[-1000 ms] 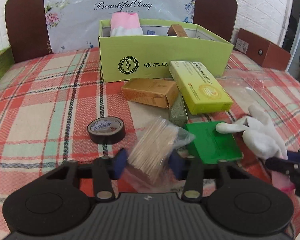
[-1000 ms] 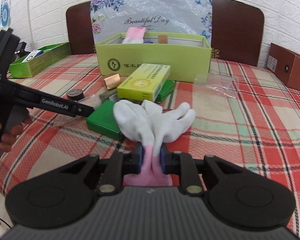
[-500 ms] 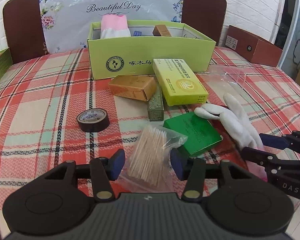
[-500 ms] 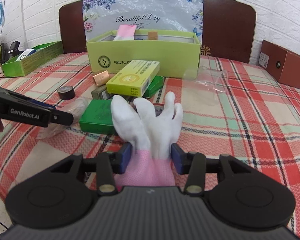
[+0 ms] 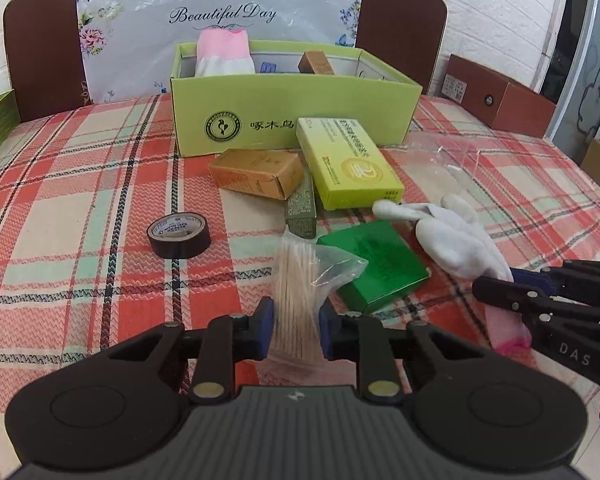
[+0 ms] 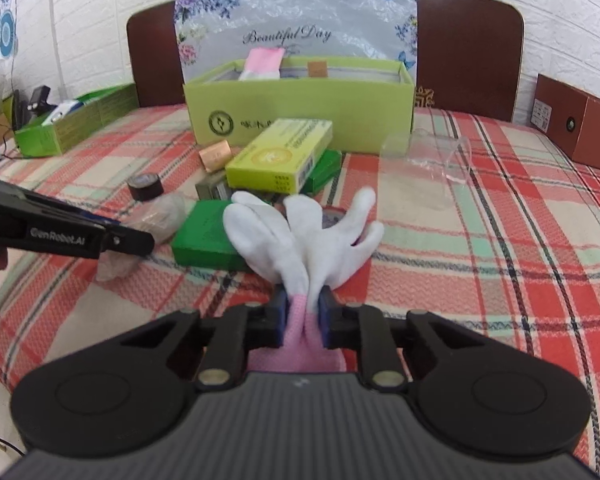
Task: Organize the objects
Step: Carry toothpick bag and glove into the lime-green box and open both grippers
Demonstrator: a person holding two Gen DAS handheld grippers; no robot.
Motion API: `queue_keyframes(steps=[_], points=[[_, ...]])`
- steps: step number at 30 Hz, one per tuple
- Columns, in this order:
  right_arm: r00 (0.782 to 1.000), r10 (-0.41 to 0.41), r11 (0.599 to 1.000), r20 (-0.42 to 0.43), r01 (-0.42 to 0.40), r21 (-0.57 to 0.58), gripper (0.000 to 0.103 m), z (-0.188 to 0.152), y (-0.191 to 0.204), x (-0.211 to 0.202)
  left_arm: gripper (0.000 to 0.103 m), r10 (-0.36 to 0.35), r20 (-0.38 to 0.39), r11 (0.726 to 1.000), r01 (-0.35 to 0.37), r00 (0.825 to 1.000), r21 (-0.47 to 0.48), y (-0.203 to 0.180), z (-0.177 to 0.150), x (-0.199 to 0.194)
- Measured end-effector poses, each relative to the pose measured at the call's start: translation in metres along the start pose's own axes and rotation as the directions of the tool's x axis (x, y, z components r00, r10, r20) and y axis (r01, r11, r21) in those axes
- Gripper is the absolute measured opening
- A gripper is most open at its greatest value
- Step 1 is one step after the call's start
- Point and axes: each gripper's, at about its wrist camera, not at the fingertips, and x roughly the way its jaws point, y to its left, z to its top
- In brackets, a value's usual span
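Observation:
My left gripper (image 5: 296, 326) is shut on a clear bag of toothpicks (image 5: 300, 280) lying on the plaid cloth. My right gripper (image 6: 303, 314) is shut on the pink cuff of a white glove (image 6: 300, 236), whose fingers spread over a green flat box (image 6: 204, 236). The glove also shows in the left wrist view (image 5: 456, 236), with the right gripper (image 5: 500, 286) on its cuff. The open green cardboard box (image 5: 292, 116) stands at the back and holds another pink and white glove (image 5: 224, 56) and a small brown box (image 5: 316, 62).
On the cloth lie a black tape roll (image 5: 179, 235), a brown box (image 5: 256, 172), a yellow-green box (image 5: 348, 160), a slim olive box (image 5: 302, 212), the green flat box (image 5: 376, 268) and a clear plastic bag (image 5: 448, 156). A brown box (image 5: 500, 98) sits far right, a green tray (image 6: 76, 120) far left.
Both grippers were open half a second ago; the left has closed on the toothpick bag and the right on the glove cuff. One second ago both were also shut on them.

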Motion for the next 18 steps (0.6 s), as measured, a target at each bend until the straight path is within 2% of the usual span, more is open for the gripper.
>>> queue_keyframes(steps=[4, 10, 18], points=[[0.998, 0.029, 1.000, 0.054, -0.029, -0.002, 0.015, 0.015, 0.000, -0.015, 0.022, -0.034, 0.030, 0.999, 0.035, 0.999, -0.019, -0.001, 0.011, -0.013], [0.986, 0.084, 0.996, 0.145, -0.089, 0.028, 0.015, 0.051, -0.010, -0.030, 0.022, -0.057, 0.137, 0.998, 0.058, 0.989, -0.001, -0.004, 0.048, -0.036], [0.968, 0.084, 0.995, 0.238, -0.093, 0.026, 0.015, 0.105, -0.025, -0.026, 0.022, -0.026, 0.254, 1.000, 0.029, 0.967, -0.009, -0.003, 0.101, -0.043]])
